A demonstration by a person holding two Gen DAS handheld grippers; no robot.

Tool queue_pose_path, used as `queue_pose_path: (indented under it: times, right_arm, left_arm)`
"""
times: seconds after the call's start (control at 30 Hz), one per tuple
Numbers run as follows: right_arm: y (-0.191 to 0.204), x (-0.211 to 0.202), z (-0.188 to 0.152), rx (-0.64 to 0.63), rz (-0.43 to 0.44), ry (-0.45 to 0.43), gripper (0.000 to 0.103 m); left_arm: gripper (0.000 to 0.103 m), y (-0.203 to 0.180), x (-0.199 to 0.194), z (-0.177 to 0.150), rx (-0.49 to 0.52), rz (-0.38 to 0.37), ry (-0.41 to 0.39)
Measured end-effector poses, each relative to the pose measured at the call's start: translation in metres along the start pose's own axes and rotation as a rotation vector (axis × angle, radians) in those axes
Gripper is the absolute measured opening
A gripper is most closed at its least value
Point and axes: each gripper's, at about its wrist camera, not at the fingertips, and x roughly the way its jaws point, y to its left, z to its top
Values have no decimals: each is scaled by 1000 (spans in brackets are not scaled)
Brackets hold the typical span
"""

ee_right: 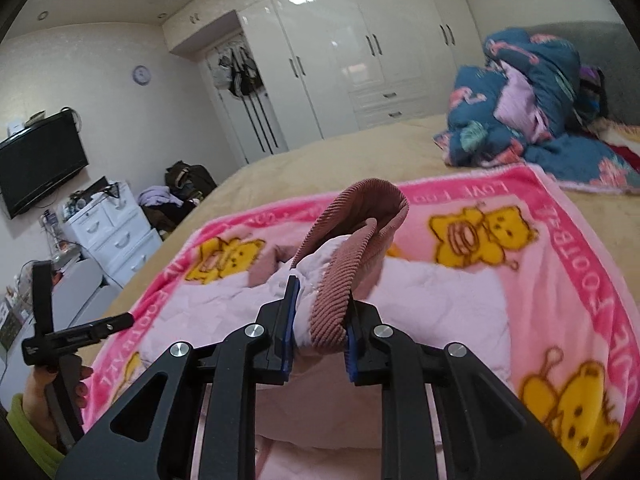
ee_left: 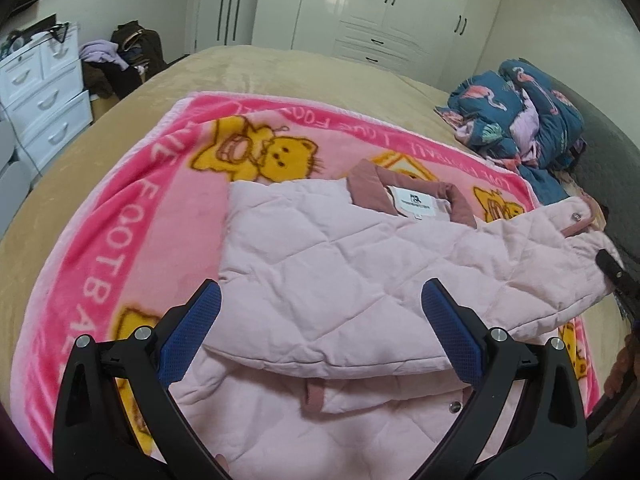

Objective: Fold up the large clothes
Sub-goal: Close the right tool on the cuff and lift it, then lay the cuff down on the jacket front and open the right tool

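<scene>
A pale pink quilted jacket (ee_left: 320, 264) with a dusty-rose corduroy collar (ee_left: 400, 192) lies on a pink bear-print blanket (ee_left: 120, 216) on the bed. My left gripper (ee_left: 320, 312) is open and empty, hovering above the jacket's folded body. My right gripper (ee_right: 320, 316) is shut on the jacket's sleeve cuff (ee_right: 332, 300), a rose corduroy band, and holds it lifted above the jacket (ee_right: 440, 300). The right gripper's tip also shows at the right edge of the left wrist view (ee_left: 612, 268), on the sleeve end.
The blanket (ee_right: 560, 248) lies on a beige bed cover (ee_left: 240, 68). A crumpled blue flamingo quilt (ee_left: 528, 116) is piled at the head of the bed. White drawers (ee_left: 40, 96), a clothes heap (ee_left: 120, 60) and wardrobes (ee_left: 380, 8) stand beyond the bed.
</scene>
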Motion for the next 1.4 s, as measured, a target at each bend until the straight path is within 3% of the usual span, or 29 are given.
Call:
queue_pose_path:
  times: [0.47, 0.7, 0.8, 0.9, 1.07, 1.17, 1.4]
  right_arm:
    - [-29, 21, -38, 63, -52, 104, 20]
    - [-32, 19, -49, 70, -89, 183, 36]
    - [-32, 11, -50, 68, -128, 168, 54]
    - [-33, 0, -46, 75, -145, 123, 55]
    - [-22, 1, -41, 40, -124, 127, 56]
    - [-6, 9, -39, -7, -106, 143, 63]
    - [38, 43, -40, -141, -86, 220, 65]
  left_arm:
    - [94, -17, 35, -16, 49, -17, 97]
    - [94, -26, 44, -19, 74, -31, 115]
    - [94, -29, 50, -21, 83, -38, 130]
    - [94, -31, 55, -26, 94, -44, 150]
    - [94, -33, 67, -36, 128, -30, 179]
    - [94, -30, 72, -40, 128, -32, 193]
    - [94, -21, 82, -46, 104, -57, 211]
